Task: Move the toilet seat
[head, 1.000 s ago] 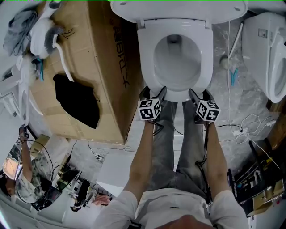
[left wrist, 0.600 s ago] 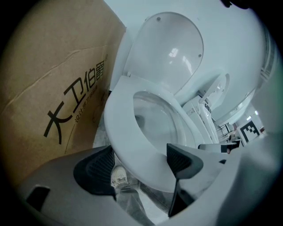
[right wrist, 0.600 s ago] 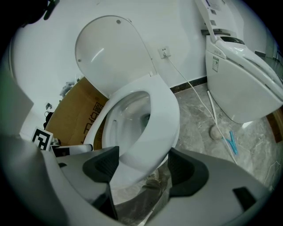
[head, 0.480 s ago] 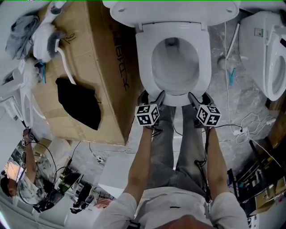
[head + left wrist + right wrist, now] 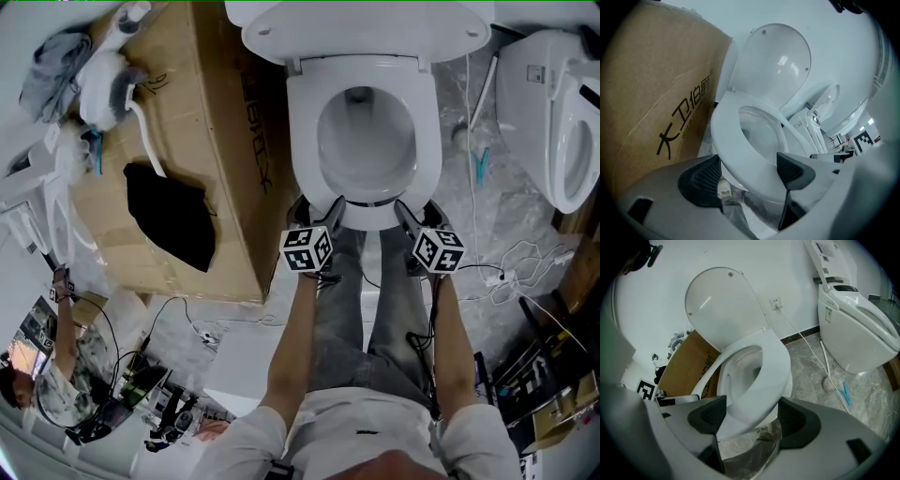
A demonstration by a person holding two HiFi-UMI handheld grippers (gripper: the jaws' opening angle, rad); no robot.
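Note:
A white toilet stands ahead with its lid (image 5: 366, 23) raised and its seat (image 5: 366, 89) lying over the bowl. In the head view my left gripper (image 5: 321, 208) is at the front left of the seat and my right gripper (image 5: 419, 211) at the front right. Both are open. In the left gripper view the seat's front edge (image 5: 736, 140) lies between the wide-apart pads of the left gripper (image 5: 750, 164). In the right gripper view the seat (image 5: 764, 371) reaches in between the pads of the right gripper (image 5: 752, 413), and a gap shows between it and the bowl rim (image 5: 705, 380).
A large cardboard box (image 5: 187, 141) with a black cloth (image 5: 169, 216) on it stands close on the left. A second toilet (image 5: 553, 112) stands at the right. A blue-tipped tool (image 5: 483, 159) and white cables (image 5: 511, 272) lie on the marble floor. The person's legs are below the grippers.
The head view has drifted a little. Both grippers stay at the seat's front edge with their jaws still apart.

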